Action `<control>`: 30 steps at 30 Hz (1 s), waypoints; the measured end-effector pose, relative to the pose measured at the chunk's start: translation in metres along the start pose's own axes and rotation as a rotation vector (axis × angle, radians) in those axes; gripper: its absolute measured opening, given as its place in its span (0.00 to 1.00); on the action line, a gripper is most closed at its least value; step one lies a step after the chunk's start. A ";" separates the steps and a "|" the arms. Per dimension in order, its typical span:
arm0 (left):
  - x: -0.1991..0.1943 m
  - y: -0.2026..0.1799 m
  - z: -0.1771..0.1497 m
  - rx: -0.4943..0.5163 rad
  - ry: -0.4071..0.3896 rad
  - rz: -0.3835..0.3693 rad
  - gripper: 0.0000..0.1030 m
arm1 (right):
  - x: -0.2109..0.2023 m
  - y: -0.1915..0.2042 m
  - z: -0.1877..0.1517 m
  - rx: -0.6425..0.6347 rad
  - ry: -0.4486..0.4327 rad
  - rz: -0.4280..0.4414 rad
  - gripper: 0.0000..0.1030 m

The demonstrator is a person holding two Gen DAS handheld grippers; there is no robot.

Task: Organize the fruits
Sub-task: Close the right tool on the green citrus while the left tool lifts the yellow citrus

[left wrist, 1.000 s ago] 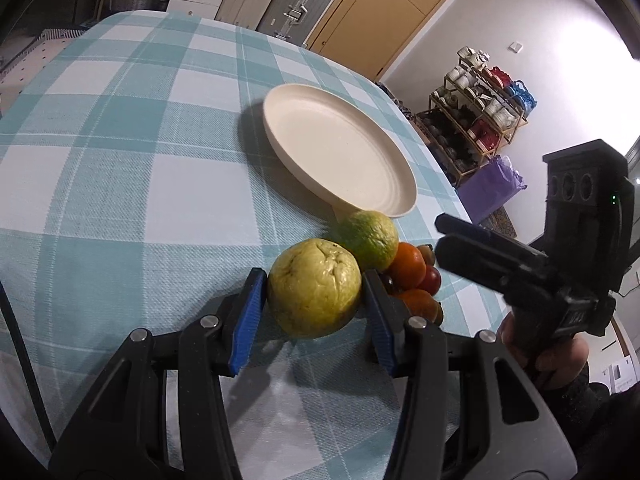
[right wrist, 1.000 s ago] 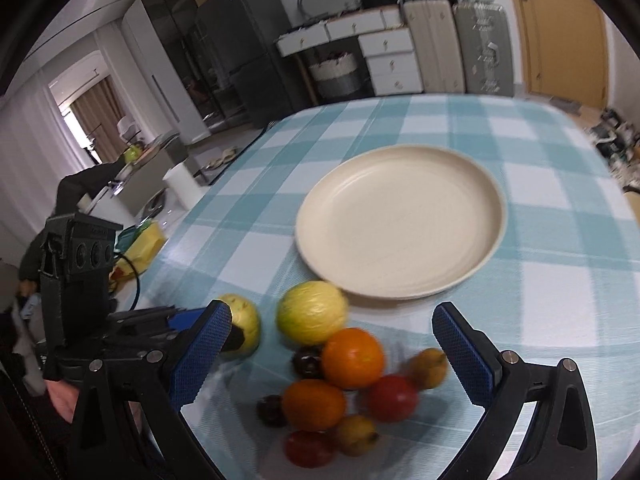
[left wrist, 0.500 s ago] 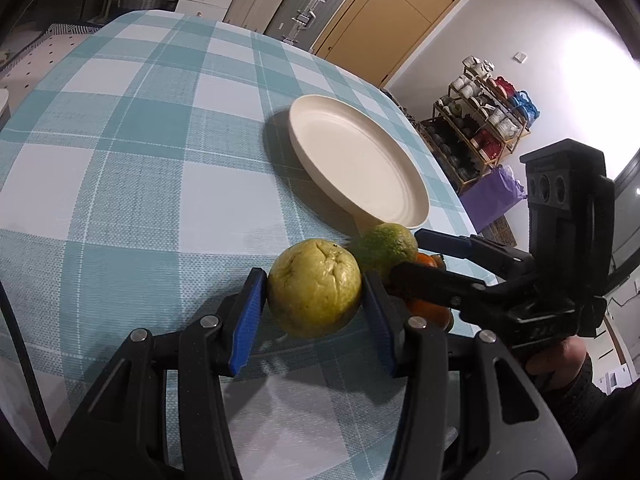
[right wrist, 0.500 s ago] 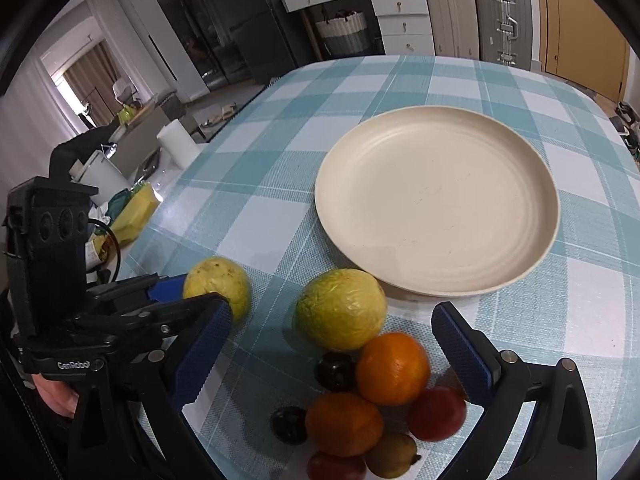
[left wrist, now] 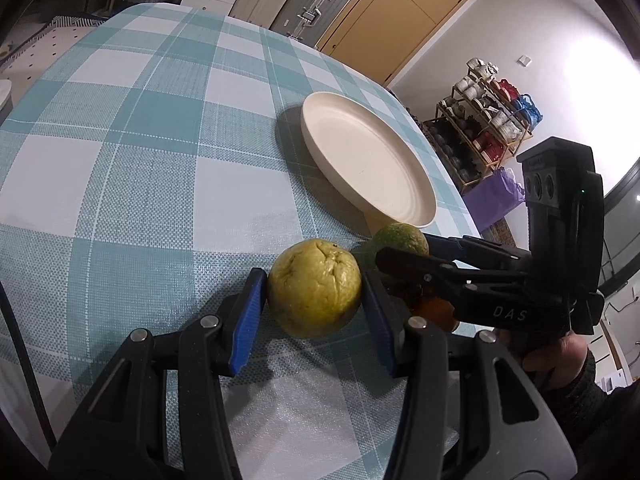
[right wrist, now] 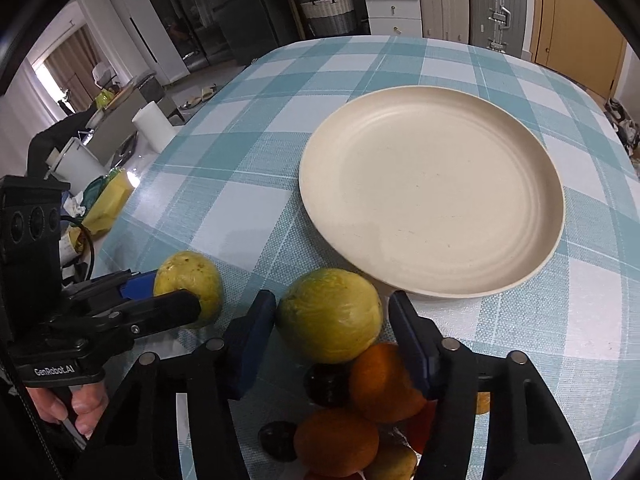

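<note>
My left gripper [left wrist: 314,304] is shut on a wrinkled yellow-green fruit [left wrist: 314,288], low over the checked tablecloth. This fruit shows in the right wrist view [right wrist: 188,284] with the left gripper [right wrist: 160,296] around it. My right gripper [right wrist: 332,328] has closed in around a second yellow-green fruit [right wrist: 330,320]; the left pad touches it, a thin gap shows at the right pad. That fruit [left wrist: 400,238] and the right gripper [left wrist: 404,250] show in the left wrist view. A cream plate [right wrist: 432,188] lies just beyond, also seen in the left wrist view [left wrist: 368,160].
A pile of oranges [right wrist: 384,380], dark plums [right wrist: 326,384] and small red fruits lies under my right gripper. The table edge runs along the left, with clutter beyond it [right wrist: 104,204]. A shelf rack [left wrist: 488,120] stands off the far right.
My right gripper moved forward and down over the pile and narrowed its jaws around the second yellow-green fruit. The left gripper kept its fruit and drew back from the plate.
</note>
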State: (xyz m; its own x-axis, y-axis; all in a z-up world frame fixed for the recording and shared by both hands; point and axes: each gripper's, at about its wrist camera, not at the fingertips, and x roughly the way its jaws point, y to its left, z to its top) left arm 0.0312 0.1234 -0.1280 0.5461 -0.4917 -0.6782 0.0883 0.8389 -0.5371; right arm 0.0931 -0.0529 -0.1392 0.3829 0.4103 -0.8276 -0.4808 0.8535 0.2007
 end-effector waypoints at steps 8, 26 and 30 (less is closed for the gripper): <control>-0.002 -0.003 0.001 0.002 -0.005 0.018 0.44 | -0.004 0.001 -0.003 0.002 -0.024 0.016 0.54; -0.007 -0.022 0.015 0.040 -0.025 0.046 0.44 | -0.040 -0.006 -0.006 0.034 -0.175 0.145 0.54; -0.006 -0.029 0.022 0.051 -0.029 0.049 0.44 | -0.051 -0.014 -0.005 0.053 -0.217 0.163 0.54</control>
State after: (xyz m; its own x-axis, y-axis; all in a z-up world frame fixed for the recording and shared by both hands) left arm 0.0438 0.1069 -0.0969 0.5749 -0.4435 -0.6876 0.1031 0.8729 -0.4768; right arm 0.0764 -0.0877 -0.1028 0.4670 0.5978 -0.6515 -0.5100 0.7840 0.3538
